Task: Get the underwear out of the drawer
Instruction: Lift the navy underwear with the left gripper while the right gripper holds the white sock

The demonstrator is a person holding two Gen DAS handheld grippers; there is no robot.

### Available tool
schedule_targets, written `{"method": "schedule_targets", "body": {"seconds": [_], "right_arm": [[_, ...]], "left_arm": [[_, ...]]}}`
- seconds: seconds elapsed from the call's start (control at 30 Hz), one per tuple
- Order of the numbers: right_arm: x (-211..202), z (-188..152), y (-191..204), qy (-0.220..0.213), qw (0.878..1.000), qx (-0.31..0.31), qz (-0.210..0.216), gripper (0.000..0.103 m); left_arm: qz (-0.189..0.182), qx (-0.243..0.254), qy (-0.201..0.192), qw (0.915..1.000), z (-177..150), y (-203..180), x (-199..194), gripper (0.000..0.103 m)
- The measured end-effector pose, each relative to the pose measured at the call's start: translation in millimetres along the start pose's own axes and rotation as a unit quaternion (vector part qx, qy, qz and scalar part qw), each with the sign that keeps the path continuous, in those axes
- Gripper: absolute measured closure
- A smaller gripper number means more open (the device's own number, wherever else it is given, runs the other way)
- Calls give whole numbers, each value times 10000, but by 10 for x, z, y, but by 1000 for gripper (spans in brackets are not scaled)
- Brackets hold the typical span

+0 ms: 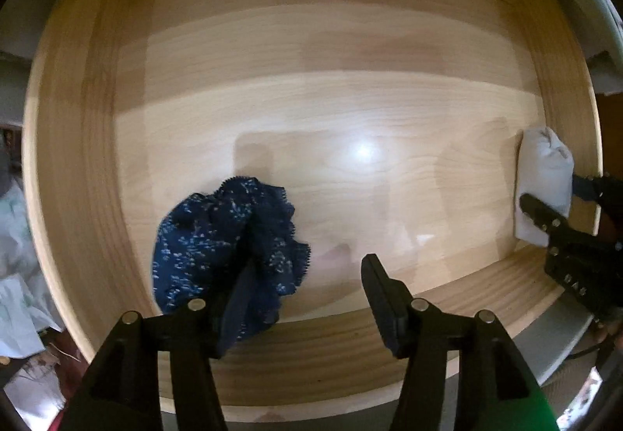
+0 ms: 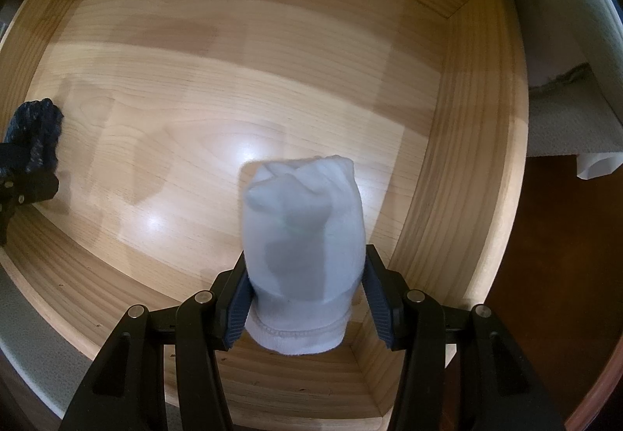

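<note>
A dark blue lace underwear (image 1: pixel 218 244) with pale specks hangs bunched over the left finger of my left gripper (image 1: pixel 311 252). Its jaws stand apart and its right finger (image 1: pixel 379 287) is bare, so nothing is pinched. Below lies the light wooden drawer (image 1: pixel 78 158). My right gripper (image 2: pixel 305 263) is shut on a rolled white garment (image 2: pixel 303 220) and holds it upright near the drawer's right front corner (image 2: pixel 447 158). In the left wrist view that white garment (image 1: pixel 543 174) shows at the far right. The blue underwear (image 2: pixel 39 131) appears at the left edge of the right wrist view.
The drawer's bottom (image 2: pixel 233 100) shows bare wood with glare spots. Pale cloths (image 1: pixel 15 236) lie outside the drawer's left wall. A grey-white padded surface (image 2: pixel 564 119) and a dark wooden floor (image 2: pixel 564 275) lie beyond the right wall.
</note>
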State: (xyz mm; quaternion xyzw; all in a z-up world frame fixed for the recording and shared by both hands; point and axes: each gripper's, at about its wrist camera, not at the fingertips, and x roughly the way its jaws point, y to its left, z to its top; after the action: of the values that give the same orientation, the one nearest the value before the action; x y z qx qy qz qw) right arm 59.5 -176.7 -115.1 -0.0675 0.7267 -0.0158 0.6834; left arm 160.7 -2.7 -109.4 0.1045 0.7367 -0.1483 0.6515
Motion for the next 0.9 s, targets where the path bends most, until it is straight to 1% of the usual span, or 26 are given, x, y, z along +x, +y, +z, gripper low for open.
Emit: {"method": "schedule_targets", "body": {"seconds": [0.07,0.17,0.27,0.37,0.43,0.5,0.63,0.7,0.83,0.9], "right_arm": [[5,4,-6,-2,10000,-1,4,55],[16,10,-5,0,10000,-15,9,55],[11,9,-10,0,10000,-17,12,55],[10,8,-7,0,10000,-9,8,55],[6,8,-10,0,10000,-12,11,55],[9,8,-7,1,10000,-12,8,55],[7,7,-6,-4,10000,-8,15,55],[7,8,-5,0,10000,-16,10,55],[8,6,-7,0,10000,-10,11,55],[11,6,-6,2,10000,-13,10,55]], "left_arm": [[23,11,-51,10000,-37,37,-54,45],[-57,-63,-176,9998,-86,68,-92,45],[-213,-283,-263,9990,-110,184,-202,45],[-179,-443,-367,9982,-102,261,-313,45],[-229,-555,-436,9972,-126,311,-351,45],[-246,-656,-403,9967,-139,358,-353,45],[-81,-713,-260,9971,-73,484,-323,45],[-40,-741,-136,9972,-70,495,-246,45],[85,-696,-106,9975,-85,486,-212,45],[138,-771,-58,9969,-96,479,-155,44]]}}
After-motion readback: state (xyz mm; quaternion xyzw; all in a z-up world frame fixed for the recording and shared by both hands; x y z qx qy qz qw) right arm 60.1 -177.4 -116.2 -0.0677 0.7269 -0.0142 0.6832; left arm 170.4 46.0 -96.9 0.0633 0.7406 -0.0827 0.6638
